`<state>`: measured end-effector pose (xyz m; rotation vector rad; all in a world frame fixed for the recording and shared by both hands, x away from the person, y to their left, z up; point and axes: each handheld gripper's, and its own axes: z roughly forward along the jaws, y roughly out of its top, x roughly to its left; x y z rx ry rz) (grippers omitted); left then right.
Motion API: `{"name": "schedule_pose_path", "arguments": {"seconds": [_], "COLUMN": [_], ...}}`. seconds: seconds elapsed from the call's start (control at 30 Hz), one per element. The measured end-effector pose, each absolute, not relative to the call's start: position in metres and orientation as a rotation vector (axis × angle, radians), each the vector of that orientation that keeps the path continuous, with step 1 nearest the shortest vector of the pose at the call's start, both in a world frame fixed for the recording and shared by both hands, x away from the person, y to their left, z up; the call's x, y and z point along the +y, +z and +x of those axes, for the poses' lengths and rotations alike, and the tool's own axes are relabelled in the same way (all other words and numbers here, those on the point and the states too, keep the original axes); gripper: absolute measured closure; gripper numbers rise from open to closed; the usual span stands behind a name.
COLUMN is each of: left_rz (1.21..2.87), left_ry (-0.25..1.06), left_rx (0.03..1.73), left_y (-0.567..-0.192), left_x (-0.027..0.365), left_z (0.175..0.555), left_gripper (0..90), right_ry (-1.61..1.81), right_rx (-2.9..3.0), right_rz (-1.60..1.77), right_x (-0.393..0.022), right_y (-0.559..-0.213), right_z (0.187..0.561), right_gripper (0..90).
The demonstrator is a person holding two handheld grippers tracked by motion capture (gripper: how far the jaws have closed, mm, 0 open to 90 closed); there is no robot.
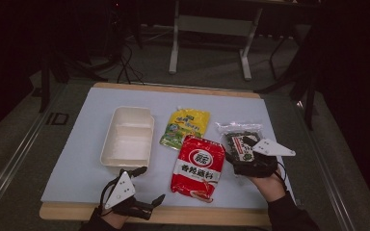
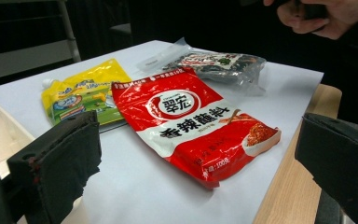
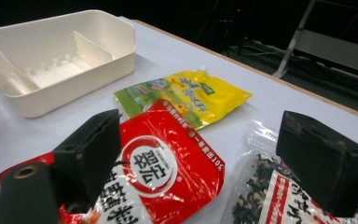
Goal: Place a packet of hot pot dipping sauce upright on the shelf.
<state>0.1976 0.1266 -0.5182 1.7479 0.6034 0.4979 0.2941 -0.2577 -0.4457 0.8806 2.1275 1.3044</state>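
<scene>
Three food bags lie side by side on the pale mat: a yellow pouch (image 1: 185, 126) (image 2: 84, 91) (image 3: 191, 95), a red bag (image 1: 197, 166) (image 2: 196, 121) (image 3: 163, 168) overlapping its near edge, and a clear bag of dark dried bits (image 1: 241, 137) (image 2: 219, 65) (image 3: 261, 196) to the right. My right gripper (image 1: 238, 148) (image 3: 200, 140) hovers above the near end of the clear bag, jaws wide apart with nothing pressed between them. My left gripper (image 1: 149, 184) (image 2: 196, 140) stays open at the table's front edge, left of the red bag and holding nothing.
A cream tray (image 1: 127, 139) (image 3: 51, 51) (image 2: 0, 135) with a divider stands left of the bags, nothing inside. The mat rests on a wooden board (image 1: 173, 214). A white table frame (image 1: 212, 24) stands on the floor behind.
</scene>
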Motion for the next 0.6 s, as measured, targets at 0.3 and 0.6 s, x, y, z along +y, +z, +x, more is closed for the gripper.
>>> {"name": "schedule_pose_path", "arguments": {"seconds": [0.3,0.6], "left_rz": [1.758,1.763], "left_ry": [0.495,0.49], "left_rx": [0.604,0.604], "left_y": [-0.519,-0.519], "left_x": [0.125,0.125], "left_z": [0.198,0.198], "left_gripper": [1.7,1.7], "right_ry": [1.182,1.109], "right_rx": [2.224,2.226], "right_rz": [0.933,0.948], "right_x": [-0.248,-0.248], "right_y": [-0.465,-0.474], "right_z": [0.325,0.344], "right_gripper": [28.9,43.6]}}
